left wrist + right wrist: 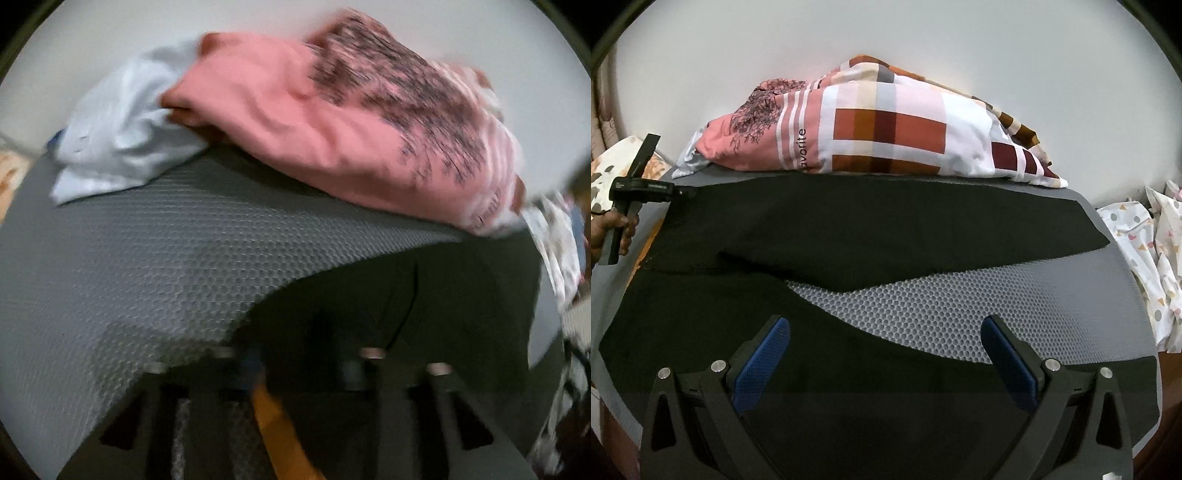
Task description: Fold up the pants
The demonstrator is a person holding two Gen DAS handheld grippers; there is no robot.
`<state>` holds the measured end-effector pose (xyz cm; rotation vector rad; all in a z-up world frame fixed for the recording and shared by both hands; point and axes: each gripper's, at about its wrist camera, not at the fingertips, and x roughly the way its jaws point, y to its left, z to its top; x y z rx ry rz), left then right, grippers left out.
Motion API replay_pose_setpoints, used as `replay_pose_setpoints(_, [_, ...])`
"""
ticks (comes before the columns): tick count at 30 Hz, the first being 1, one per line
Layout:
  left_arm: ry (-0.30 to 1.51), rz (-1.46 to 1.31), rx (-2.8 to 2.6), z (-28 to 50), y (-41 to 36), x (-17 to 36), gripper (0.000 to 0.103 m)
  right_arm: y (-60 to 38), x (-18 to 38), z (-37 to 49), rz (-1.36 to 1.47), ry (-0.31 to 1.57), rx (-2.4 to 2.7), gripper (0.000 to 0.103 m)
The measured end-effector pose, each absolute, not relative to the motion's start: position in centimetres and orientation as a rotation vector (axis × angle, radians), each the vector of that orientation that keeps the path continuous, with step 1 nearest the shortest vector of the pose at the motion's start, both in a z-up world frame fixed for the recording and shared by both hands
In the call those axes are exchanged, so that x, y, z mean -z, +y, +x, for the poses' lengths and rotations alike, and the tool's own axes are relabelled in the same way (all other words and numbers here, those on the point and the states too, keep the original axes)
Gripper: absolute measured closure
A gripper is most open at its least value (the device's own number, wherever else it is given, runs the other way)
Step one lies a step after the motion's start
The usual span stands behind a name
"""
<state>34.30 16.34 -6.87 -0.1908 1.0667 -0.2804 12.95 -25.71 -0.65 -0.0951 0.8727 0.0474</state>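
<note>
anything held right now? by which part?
Right tongs are open and hold nothing. Left tongs sit at the far left corner of the black pants. Whether they grip it cannot be told.

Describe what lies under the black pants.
A grey honeycomb mat lies under the pants, showing between the legs. Whatever is under the mat is covered.

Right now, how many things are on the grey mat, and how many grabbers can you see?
Pants, black: 1
Pillow, pink and checked: 1
Pale blue cloth: 1
Grabbers: 2, the left gripper at the pants' far left end and the right gripper, open over the near leg
Total: 5
</note>
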Motion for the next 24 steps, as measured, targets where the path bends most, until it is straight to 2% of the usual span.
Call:
replay_pose_setpoints(3, [0.984,-0.128,0.237,32.2,14.8,4.9,0.092,-26.0,0.6,13.8,-0.038,0.888,-0.085,0.000])
replay_pose_setpoints(11, [0.659,-0.142,0.333,20.0,10.5,-3.2,0.093,-30.2,-1.5,19.2,0.388,0.896,-0.299,0.000])
replay_pose_setpoints(18, [0.623,-0.178,0.384,10.2,7.6,-4.1,0.093,-32.6,1.0,27.2,0.850,1.012,-0.428,0.000])
replay_pose_setpoints(24, [0.645,-0.247,0.393,5.9,6.9,-3.2,0.093,-31.3,3.2,32.4,0.906,1.098,-0.418,0.000])
